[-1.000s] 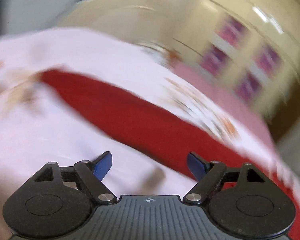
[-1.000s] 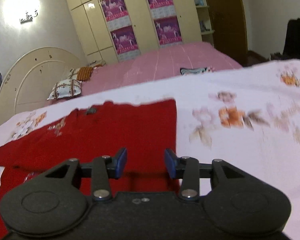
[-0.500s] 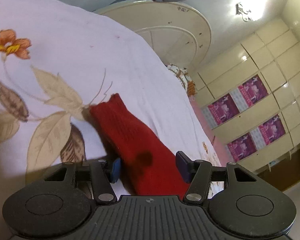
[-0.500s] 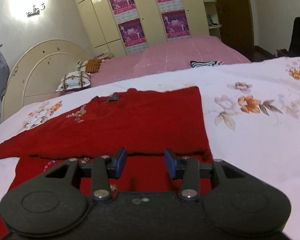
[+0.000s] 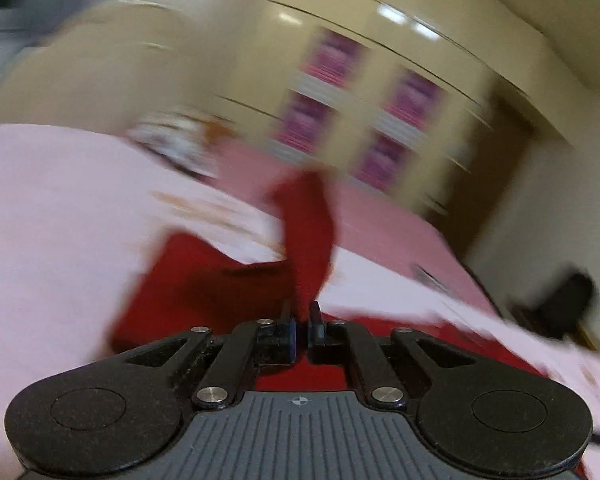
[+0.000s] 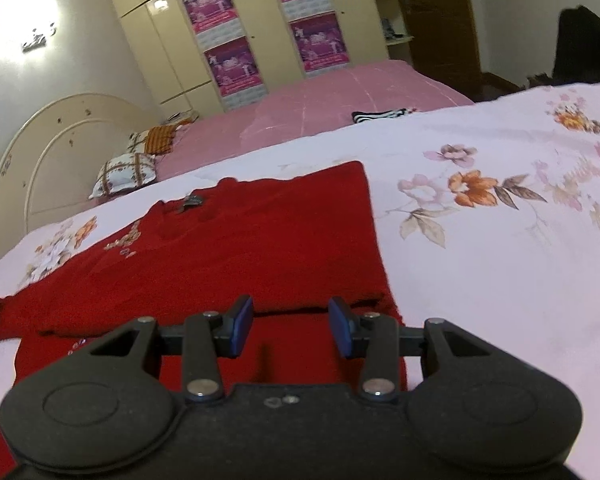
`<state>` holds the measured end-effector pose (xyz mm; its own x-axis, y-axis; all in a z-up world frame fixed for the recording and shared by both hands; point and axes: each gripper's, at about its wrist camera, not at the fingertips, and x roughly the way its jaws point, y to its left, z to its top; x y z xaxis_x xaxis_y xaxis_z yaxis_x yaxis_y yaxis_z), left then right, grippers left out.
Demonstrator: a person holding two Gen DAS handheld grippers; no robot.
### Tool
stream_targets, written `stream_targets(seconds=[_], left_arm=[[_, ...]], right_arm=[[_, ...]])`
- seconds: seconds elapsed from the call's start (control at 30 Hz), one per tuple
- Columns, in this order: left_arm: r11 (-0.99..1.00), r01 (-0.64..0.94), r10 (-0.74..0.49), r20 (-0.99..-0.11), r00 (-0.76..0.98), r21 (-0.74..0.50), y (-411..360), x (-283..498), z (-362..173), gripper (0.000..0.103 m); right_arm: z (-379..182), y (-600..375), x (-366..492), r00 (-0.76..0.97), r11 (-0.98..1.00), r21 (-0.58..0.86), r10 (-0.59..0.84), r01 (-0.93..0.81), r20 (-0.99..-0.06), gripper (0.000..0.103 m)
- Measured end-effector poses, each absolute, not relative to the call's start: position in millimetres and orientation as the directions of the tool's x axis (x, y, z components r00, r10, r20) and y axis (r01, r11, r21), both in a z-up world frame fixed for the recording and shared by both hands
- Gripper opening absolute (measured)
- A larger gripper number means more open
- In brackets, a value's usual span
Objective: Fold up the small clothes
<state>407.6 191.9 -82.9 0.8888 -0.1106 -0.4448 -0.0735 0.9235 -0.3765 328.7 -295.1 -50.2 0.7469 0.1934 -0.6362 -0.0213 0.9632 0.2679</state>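
A red sweater [image 6: 236, 248] is laid across a white floral bedsheet [image 6: 500, 248], folded so that an upper layer overlaps the lower part near the camera. The right gripper [image 6: 290, 330] is held just above the fold edge with its blue-padded fingers [image 6: 240, 326] spread apart and nothing between them. In the blurred left wrist view, the left gripper [image 5: 302, 330] is seen pressed together on a strip of the red sweater [image 5: 308, 232], which is lifted upward from the bedsheet [image 5: 52, 220]. Beyond the sheet, a pink bedspread [image 6: 340, 104], two patterned pillows [image 6: 128, 170], a cream headboard [image 6: 60, 152], a wardrobe with purple posters [image 6: 224, 36] and a striped cloth [image 6: 380, 115] are seen.
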Motion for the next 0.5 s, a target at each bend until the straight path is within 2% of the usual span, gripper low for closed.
stream_targets(seconds=[0.2, 0.4, 0.43, 0.47, 0.5], left_arm=[[0.935, 0.136, -0.302, -0.532, 0.791, -0.328, 6.2, 467.4, -95.3, 0.004], [0.936, 0.248, -0.35, -0.628, 0.695, -0.248, -98.4, 485.2, -119.0, 0.005], [0.945, 0.256, -0.327, -0.621, 0.713, -0.203, -106.5, 477.2, -118.3, 0.011], [0.944, 0.273, -0.327, -0.617, 0.716, -0.183, -108.5, 472.7, -114.8, 0.04], [0.933, 0.3, -0.357, -0.601, 0.715, -0.196, -104.4, 464.7, -109.1, 0.06]], right_arm=[[-48.6, -303.4, 321.3, 0.755, 0.959, 0.283, 0.189, -0.005, -0.628, 0.041], [-48.6, -319.7, 315.7, 0.756, 0.934, 0.355, 0.209, 0.033, -0.62, 0.043], [-48.7, -321.0, 316.4, 0.758, 0.926, 0.376, 0.219, 0.038, -0.614, 0.046], [-48.4, -321.5, 317.4, 0.761, 0.916, 0.4, 0.232, 0.039, -0.606, 0.052], [-47.7, -321.1, 319.0, 0.765, 0.901, 0.432, 0.255, 0.033, -0.591, 0.054]])
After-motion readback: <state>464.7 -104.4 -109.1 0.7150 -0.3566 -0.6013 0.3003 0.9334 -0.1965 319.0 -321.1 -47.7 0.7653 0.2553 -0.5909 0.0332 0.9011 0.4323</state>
